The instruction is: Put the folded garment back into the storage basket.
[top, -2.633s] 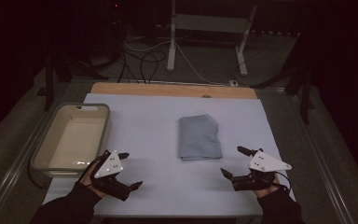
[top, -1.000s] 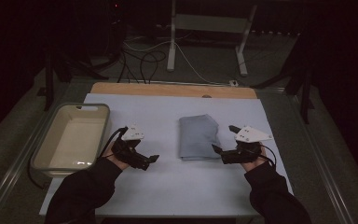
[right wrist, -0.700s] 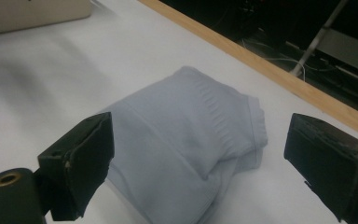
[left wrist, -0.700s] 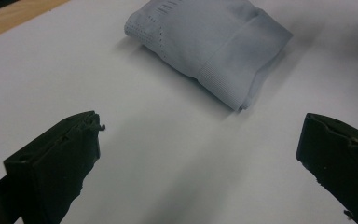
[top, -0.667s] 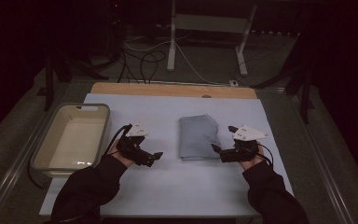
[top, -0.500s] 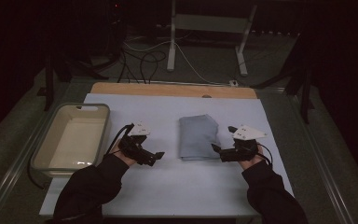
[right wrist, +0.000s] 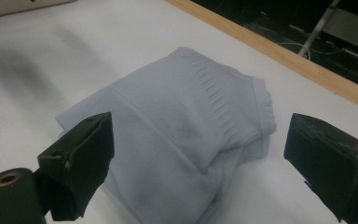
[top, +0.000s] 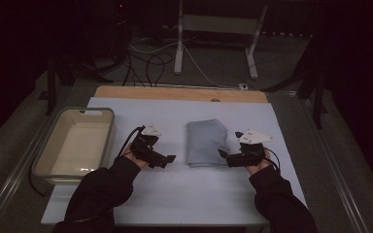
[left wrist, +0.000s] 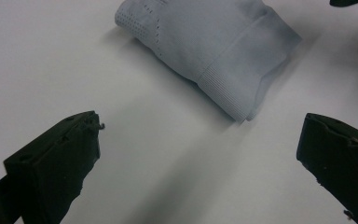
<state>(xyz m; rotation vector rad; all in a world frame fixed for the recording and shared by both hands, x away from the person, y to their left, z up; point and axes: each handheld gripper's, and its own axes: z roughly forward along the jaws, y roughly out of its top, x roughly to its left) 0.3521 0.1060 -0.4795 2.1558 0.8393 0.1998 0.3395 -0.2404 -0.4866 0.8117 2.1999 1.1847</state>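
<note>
A folded pale blue knit garment (top: 205,142) lies on the white table (top: 175,194), a little right of centre. My left gripper (top: 167,159) hovers open just left of it, jaws pointing toward the cloth (left wrist: 214,46), with bare table between them. At the cloth's right near corner sits my right gripper (top: 222,154), open, its jaws spread either side of the folded garment (right wrist: 186,135) and close over it. Neither gripper holds anything.
A shallow cream plastic tub (top: 74,144) stands at the table's left edge. A wooden strip (top: 179,93) runs along the far edge. Beyond it are cables and a white stand's legs (top: 213,29) on the dark floor.
Both grippers came up from the near corners toward the garment. In the last second the left one edged further right toward the cloth; the right one barely shifted.
</note>
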